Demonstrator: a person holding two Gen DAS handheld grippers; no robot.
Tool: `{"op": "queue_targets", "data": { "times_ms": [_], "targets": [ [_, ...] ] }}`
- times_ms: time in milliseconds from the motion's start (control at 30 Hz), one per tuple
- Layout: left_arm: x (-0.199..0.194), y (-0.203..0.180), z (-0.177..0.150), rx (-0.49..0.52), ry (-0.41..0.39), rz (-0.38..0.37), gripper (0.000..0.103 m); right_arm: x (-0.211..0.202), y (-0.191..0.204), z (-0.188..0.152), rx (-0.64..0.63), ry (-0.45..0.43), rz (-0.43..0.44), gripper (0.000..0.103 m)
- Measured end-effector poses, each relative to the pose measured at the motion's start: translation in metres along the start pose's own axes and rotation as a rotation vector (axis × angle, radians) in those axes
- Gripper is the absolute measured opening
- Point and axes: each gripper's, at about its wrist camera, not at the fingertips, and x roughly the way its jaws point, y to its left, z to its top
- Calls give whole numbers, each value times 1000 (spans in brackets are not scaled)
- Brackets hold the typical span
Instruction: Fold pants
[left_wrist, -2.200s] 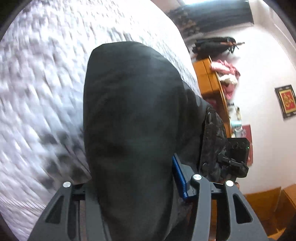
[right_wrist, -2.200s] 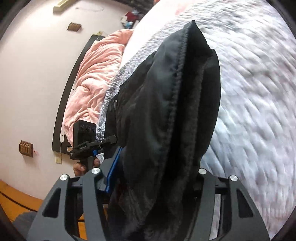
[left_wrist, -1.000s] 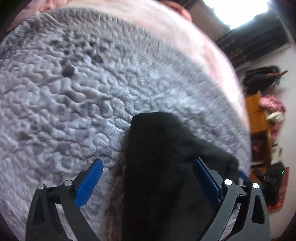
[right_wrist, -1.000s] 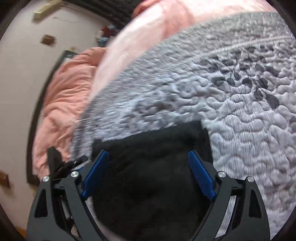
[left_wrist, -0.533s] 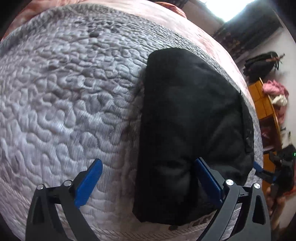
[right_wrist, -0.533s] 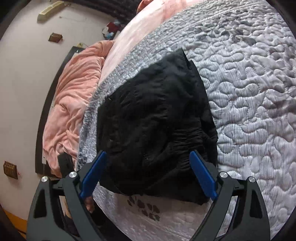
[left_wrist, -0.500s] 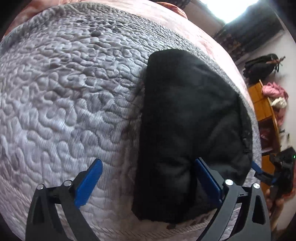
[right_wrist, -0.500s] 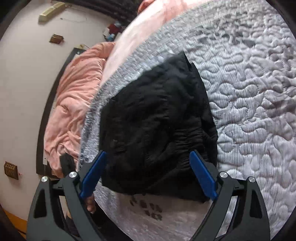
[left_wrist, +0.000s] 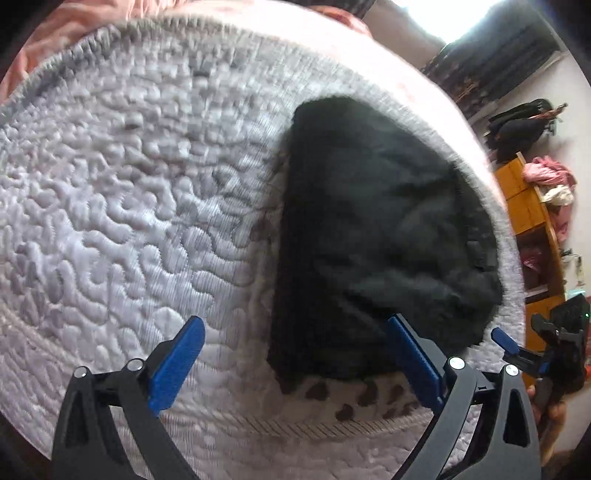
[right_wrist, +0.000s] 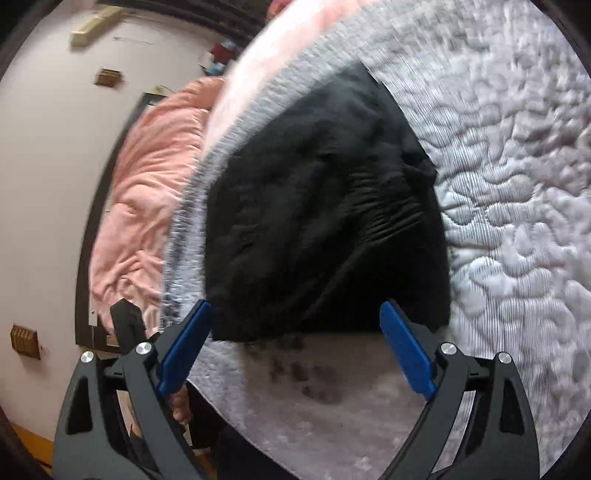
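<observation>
black pants (left_wrist: 373, 236) lie folded into a compact bundle on a grey quilted bedspread (left_wrist: 122, 206), near the bed's front edge. the left tool (left_wrist: 295, 354) hangs released above the bed, its blue-padded fingers (left_wrist: 177, 362) spread wide and holding nothing; the bundle sits ahead of it and toward its right finger, not touching either pad. from the right tool (right_wrist: 295, 347), also released with blue fingers (right_wrist: 406, 354) wide apart and holding nothing, the same pants (right_wrist: 325, 218) lie straight ahead between the two fingers' lines, just beyond the tips, with gathered waistband ridges showing on the side toward its right finger. dark paw-print marks (right_wrist: 306, 373) on the bedspread (right_wrist: 517, 206) sit between this tool and the bundle. a pink blanket (right_wrist: 147, 206) is heaped beyond the bedspread, off to this tool's left. the right tool (left_wrist: 546, 347) shows at the far right of the left tool's view, beside a wooden shelf (left_wrist: 532, 214) holding pink cloth. both views are slightly blurred.
</observation>
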Motion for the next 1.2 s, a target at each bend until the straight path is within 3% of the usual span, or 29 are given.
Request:
{"op": "queue_targets", "data": {
  "times_ms": [100,233,300,400,700,800,867,1067,1200],
  "targets": [
    [-45,-16,-25,87,-86,19,99,-45,33,-30,-80,-104,-46,94],
    [-113,-37,-75,156,-194,43,99,-105,86,-100,-219,-247,-196,98],
    [-142,-47,-102,188,-232,103,99,-124,104,-134,-266,-295,-264,99],
    [-178,-62,-143,241,-296,217,99,-141,123,-177,-317,-327,-402,100],
    [-286,-85,-216,224,-401,200,99,-181,178,-274,-346,-332,-612,100],
    [-318,-92,-237,233,-440,163,99,-193,202,-292,-368,-287,-634,100],
    [-339,-98,-250,257,-448,149,99,-209,221,-309,-399,-332,-625,100],
    [-384,-126,-288,346,-482,248,99,-247,267,-353,-491,-442,-649,100],
    [-397,-127,-300,320,-496,200,99,-259,277,-368,-505,-484,-638,100]
  ]
}}
